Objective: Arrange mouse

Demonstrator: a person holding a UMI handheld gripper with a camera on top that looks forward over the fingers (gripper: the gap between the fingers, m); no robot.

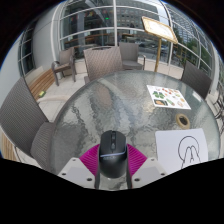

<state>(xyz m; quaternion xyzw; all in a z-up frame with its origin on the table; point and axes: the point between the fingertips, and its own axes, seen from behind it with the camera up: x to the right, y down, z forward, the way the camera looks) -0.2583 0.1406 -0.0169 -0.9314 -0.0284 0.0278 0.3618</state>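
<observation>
The gripper [111, 170] has its jaws closed on the flanks of a black mouse [111, 155], the magenta pads [91, 161] pressing each side, over a round glass table [90, 105]. It looks light, rigid, smooth plastic, likely slippery, so the waist is the sound hold. Beyond lie a white sheet [187, 150] with a drawn outline and a printed card [166, 97]

A lounge or lobby — round glass table [100, 105], armchairs [66, 66], tall windows [95, 22].
</observation>
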